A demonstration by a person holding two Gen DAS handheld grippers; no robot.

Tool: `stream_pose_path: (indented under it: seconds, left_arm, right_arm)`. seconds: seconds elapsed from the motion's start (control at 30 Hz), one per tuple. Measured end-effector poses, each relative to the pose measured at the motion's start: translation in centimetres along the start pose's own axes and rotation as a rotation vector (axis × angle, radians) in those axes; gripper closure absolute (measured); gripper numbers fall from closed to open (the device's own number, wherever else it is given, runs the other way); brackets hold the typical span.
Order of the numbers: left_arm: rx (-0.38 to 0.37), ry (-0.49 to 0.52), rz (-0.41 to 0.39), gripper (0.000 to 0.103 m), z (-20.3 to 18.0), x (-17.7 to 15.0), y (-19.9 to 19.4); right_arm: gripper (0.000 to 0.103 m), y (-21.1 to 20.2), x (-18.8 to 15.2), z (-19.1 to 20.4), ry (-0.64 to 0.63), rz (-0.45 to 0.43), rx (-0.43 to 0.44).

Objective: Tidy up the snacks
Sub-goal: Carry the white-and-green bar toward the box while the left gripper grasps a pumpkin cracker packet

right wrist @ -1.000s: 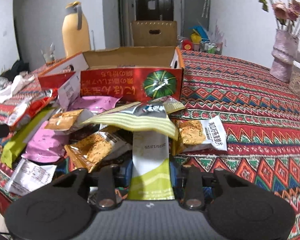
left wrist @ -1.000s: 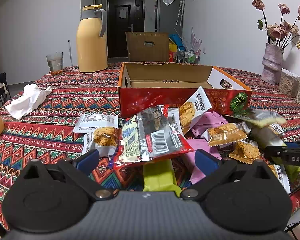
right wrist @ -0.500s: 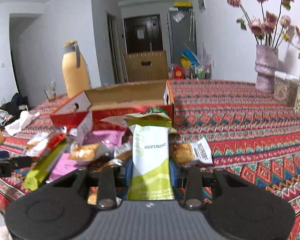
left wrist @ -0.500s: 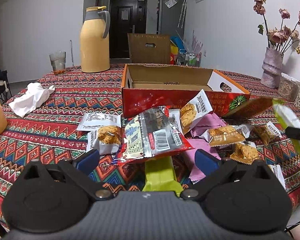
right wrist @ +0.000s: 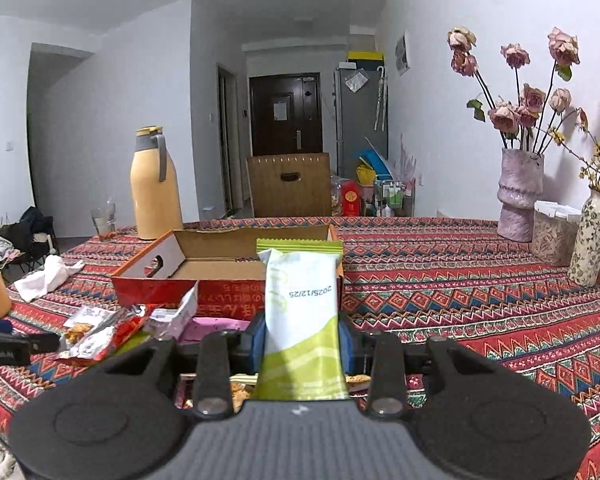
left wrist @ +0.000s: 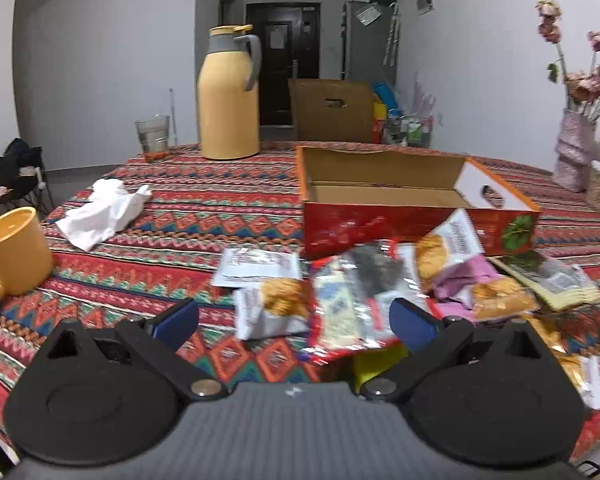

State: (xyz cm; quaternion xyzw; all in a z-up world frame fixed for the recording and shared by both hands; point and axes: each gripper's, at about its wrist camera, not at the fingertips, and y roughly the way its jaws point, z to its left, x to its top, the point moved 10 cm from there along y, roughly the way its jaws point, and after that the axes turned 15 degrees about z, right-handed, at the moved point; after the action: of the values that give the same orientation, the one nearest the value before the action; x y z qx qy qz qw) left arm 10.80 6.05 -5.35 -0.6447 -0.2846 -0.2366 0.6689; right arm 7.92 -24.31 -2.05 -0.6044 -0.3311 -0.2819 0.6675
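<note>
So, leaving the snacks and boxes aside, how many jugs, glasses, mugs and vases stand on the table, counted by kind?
Thermos jug: 1
Glass: 1
Mug: 1
Vases: 2 (pink vase, patterned vase)
Total: 5

Reds, yellows and zigzags

The tabletop (right wrist: 460, 292) wears a red cloth with blue, green and orange zigzag bands. Ahead of the right hand-held gripper (right wrist: 300, 340), whose pads are blue, the white-and-lime snack packet (right wrist: 300, 312) fronts a red, brown-lined box (right wrist: 220, 268); a mustard-yellow, grey-handled jug (right wrist: 154, 188) stands far left.
</note>
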Motion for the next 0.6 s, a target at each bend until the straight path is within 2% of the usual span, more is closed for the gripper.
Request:
stream_pose_path:
  seconds: [0.17, 0.43, 0.5, 0.6]
  left_arm:
    - [0.036, -0.013, 0.025, 0.000, 2.0, 2.0, 1.6]
    - [0.074, -0.021, 0.144, 0.001, 3.1, 3.7, 7.0]
    - [0.084, -0.023, 0.184, 0.005, 3.2, 3.4, 8.2]
    - [0.062, -0.021, 0.216, 0.012, 3.0, 2.8, 9.3]
  right_arm:
    - [0.069, 2.3, 0.0, -0.3, 0.021, 0.029, -0.010]
    - [0.069, 5.8, 0.0, -0.9, 0.051, 0.074, -0.026]
    - [0.069, 6.5, -0.1, -1.1, 0.060, 0.085, -0.028]
    - [0.069, 7.2, -0.2, -1.3, 0.072, 0.098, -0.029]
